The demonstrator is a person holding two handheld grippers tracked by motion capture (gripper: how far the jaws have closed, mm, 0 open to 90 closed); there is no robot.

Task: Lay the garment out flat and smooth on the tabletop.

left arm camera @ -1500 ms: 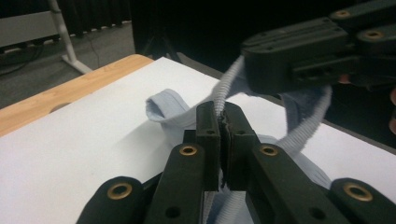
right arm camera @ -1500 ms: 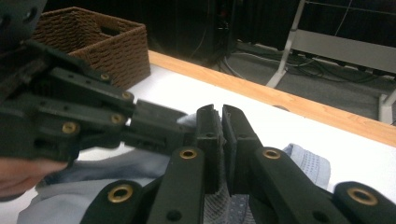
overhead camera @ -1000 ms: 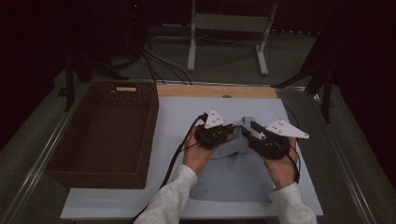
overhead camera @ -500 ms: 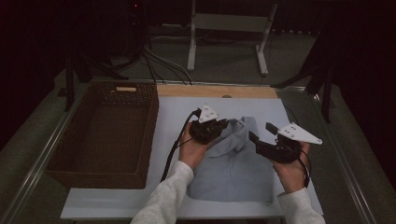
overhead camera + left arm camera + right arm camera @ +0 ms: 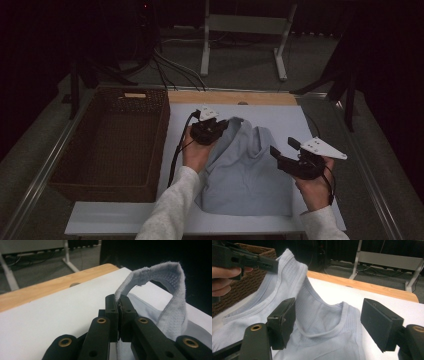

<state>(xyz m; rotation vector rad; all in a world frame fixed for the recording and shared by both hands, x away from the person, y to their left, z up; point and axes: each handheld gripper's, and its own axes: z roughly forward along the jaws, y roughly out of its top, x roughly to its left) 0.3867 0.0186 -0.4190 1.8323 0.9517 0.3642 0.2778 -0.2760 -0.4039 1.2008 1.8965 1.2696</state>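
Pale blue-grey cloth: one sleeveless shirt (image 5: 247, 172), spread on one white table (image 5: 280, 112), its body flat toward 6 o'clock, two shoulder straps toward 12. At 9 o'clock of the shirt, one brown wicker basket (image 5: 107, 142), just beside the table's white top. Two grippers, one per hand. Left gripper (image 5: 219, 125) at 11 o'clock of the shirt, jaws pressed together, pinching the ribbed edge of one strap (image 5: 160, 282) and holding it raised off the table in an arch. Right gripper (image 5: 281, 150) at 3 o'clock of the shirt, jaws just opened and spread wide, nothing between the pads, hanging above the shirt's right edge. From the right gripper view: second strap and neckline (image 5: 324, 331) lying flat between the two spread jaws, farther off. One strip of bare wood (image 5: 232, 97) along the table's far edge at 12 o'clock.
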